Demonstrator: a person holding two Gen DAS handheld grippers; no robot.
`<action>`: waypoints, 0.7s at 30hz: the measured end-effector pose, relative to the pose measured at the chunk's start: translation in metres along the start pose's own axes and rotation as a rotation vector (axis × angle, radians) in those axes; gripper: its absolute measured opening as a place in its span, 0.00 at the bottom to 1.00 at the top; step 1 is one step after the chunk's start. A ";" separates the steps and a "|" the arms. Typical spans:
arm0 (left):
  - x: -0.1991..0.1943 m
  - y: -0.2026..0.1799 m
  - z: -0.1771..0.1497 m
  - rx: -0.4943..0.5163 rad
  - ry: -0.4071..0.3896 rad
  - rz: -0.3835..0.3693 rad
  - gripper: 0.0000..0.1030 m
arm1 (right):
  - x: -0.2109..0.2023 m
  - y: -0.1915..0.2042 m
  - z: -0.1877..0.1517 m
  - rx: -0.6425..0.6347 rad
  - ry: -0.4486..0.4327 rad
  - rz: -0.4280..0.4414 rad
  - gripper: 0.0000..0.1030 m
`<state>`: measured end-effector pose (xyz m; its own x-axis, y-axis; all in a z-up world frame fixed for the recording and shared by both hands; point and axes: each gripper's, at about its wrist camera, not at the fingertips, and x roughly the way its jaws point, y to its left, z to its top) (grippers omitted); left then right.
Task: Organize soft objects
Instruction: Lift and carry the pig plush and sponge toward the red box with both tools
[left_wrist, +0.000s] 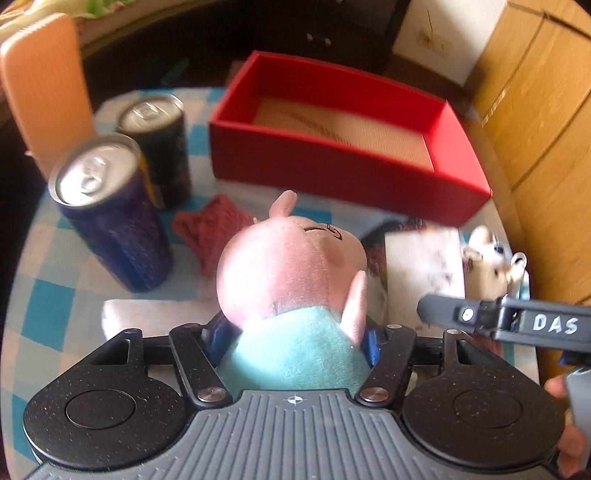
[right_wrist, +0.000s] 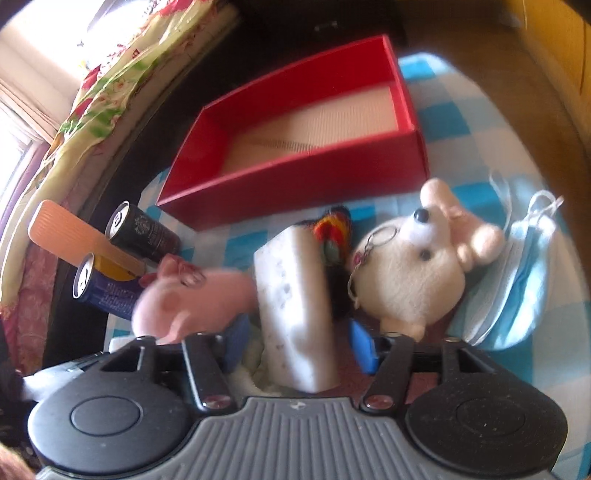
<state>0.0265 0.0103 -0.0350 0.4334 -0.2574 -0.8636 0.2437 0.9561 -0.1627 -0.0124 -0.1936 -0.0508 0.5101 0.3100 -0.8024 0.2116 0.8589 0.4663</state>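
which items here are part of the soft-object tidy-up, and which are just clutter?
Part of the job:
pig toy, gripped by the left tool
white sponge, between the right tool's open fingers
white bear toy
face masks
red knit cloth
red box

Lying about:
two cans
orange paddle

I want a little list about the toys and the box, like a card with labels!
left tool: shut on the pink pig plush, held above the checkered cloth
right tool: open, fingers either side of the white sponge block, not yet squeezing
red box: open on top, nothing inside
white dog plush: lying beside the sponge block
face masks: blue pile by the dog
cans: two, upright, left of the box
red knit cloth: on the table
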 end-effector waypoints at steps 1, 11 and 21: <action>-0.003 0.002 0.000 -0.014 -0.002 -0.019 0.62 | 0.001 0.001 0.000 0.001 -0.002 0.002 0.38; -0.024 0.009 0.006 -0.044 -0.041 -0.063 0.63 | 0.003 0.035 -0.007 -0.150 -0.027 -0.032 0.00; -0.034 0.009 0.010 -0.062 -0.076 -0.099 0.63 | -0.017 0.034 -0.003 -0.119 -0.090 0.023 0.00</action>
<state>0.0229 0.0257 -0.0023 0.4754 -0.3582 -0.8035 0.2351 0.9319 -0.2763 -0.0158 -0.1683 -0.0223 0.5879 0.2972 -0.7524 0.1009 0.8959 0.4326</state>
